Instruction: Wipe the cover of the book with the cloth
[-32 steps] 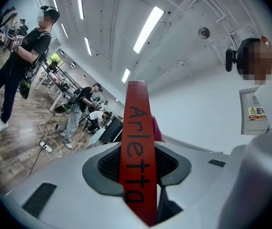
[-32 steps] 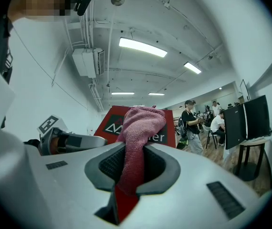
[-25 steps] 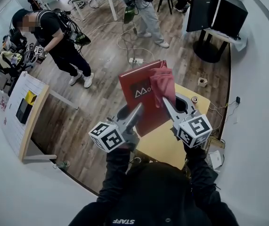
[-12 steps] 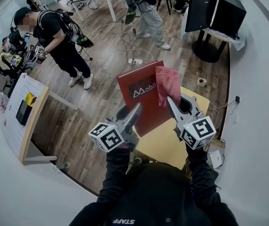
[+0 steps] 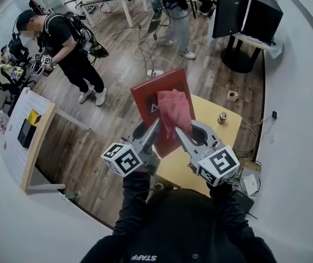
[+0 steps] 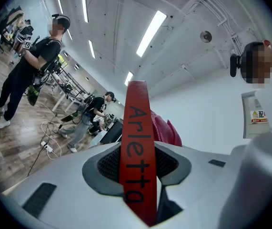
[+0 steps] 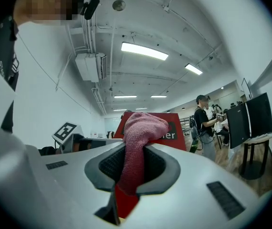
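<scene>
We hold the red book (image 5: pixel 149 95) up in the air over the near edge of the yellow table (image 5: pixel 214 122), with its cover tilted toward us. The left gripper (image 5: pixel 153 130) is clamped on the lower end of its spine, and no other support shows. The right gripper (image 5: pixel 180 136) is closed on a fold of the pink cloth (image 5: pixel 174 109), whose free part lies against the middle of the cover. The main risk we see is the book pivoting or sliding out of that single narrow grip. A firm wipe far from the spine would lever it round, and it could drop onto the table or past it to the floor. The cloth could also drag out of the jaws if it catches on the cover. If it bunches, the hard jaw tips could scrape the book. Compared with half a second ago, the cloth has moved from the cover's upper right toward its centre and now hides most of the white lettering. The right gripper has swung closer to the left one, and the book sits slightly further left.
</scene>
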`<state>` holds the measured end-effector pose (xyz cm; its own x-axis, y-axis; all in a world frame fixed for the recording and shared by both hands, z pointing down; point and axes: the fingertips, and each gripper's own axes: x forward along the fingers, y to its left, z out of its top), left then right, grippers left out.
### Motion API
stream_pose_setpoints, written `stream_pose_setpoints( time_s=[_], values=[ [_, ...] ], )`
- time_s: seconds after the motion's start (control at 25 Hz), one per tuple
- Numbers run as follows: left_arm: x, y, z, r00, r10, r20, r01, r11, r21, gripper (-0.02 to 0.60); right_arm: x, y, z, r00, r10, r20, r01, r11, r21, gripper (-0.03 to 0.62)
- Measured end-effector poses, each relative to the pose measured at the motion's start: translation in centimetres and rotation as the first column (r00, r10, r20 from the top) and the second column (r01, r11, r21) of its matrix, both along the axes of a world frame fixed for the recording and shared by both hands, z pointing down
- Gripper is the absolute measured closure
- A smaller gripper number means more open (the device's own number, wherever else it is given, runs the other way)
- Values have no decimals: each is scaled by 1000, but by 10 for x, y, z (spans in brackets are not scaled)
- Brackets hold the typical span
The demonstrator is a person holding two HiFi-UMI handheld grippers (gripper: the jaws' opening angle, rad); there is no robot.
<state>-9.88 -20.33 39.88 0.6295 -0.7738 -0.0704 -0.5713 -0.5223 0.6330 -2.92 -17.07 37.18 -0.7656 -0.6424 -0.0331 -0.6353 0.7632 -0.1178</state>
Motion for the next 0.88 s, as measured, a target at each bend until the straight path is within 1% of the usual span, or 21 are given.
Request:
stream_pose_setpoints(
  time_s=[0.16,0.32,0.52,0.88],
  values=[
    [3,2,0,1000,-1,-3,1,1000,4,402,-11,9,6,999,-35,7,35,999,-16,516],
    [4,5,-3,1000,1,-12,-1,1000,-1,402,-18,11,13,999,-49,11,49,998,-37,516],
    [3,5,-4,1000,8,-28,-8,1000,3,402,-19,6,20,999,-44,6,44,998,-55,516],
    [0,6,-6,1000,6,-27,-5,1000,6,402,-9,-5,26,1000,-12,-22,10,998,-60,516]
  ],
)
